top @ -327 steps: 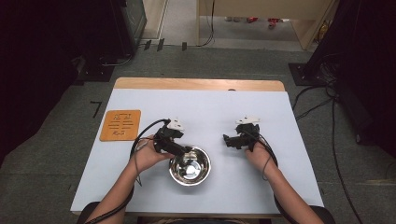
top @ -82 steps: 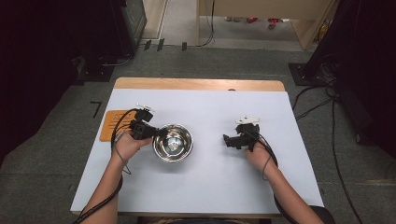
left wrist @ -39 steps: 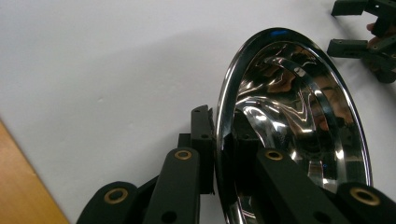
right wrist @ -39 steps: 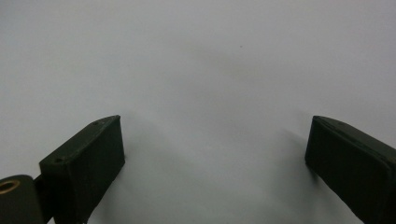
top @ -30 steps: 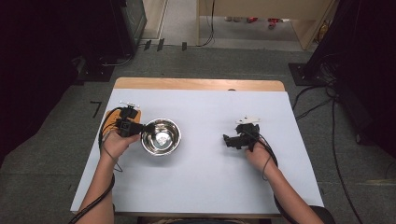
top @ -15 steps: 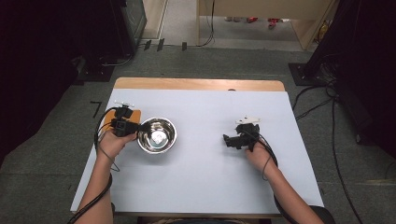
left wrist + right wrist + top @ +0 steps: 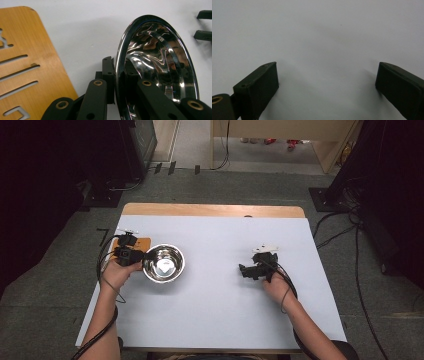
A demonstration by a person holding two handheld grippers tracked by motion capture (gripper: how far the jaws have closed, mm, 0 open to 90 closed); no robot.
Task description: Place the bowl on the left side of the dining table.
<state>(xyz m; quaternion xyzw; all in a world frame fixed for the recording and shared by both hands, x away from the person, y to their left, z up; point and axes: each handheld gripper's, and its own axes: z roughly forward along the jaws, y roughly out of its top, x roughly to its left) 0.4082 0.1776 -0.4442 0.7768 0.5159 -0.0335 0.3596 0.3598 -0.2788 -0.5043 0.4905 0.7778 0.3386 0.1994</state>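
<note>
A shiny steel bowl (image 7: pixel 163 263) sits at the left of the white table top, beside an orange slotted mat (image 7: pixel 141 243). My left gripper (image 7: pixel 141 256) is shut on the bowl's left rim. In the left gripper view the bowl (image 7: pixel 160 62) has its rim pinched between the two black jaws, one jaw outside and one inside, with the mat (image 7: pixel 22 62) to the left. My right gripper (image 7: pixel 243 270) rests on the table at the right, open, nothing between its jaws. The right gripper view has its fingertips (image 7: pixel 263 82) wide apart over bare white surface.
The white table top (image 7: pixel 215 320) has a wooden strip (image 7: pixel 210 210) along its far edge. Cables trail from both grippers toward the person's forearms. Grey floor, cables and dark equipment surround the table.
My left gripper has dragged the bowl leftward across the table, from the front middle to beside the orange mat. The right gripper has stayed where it was.
</note>
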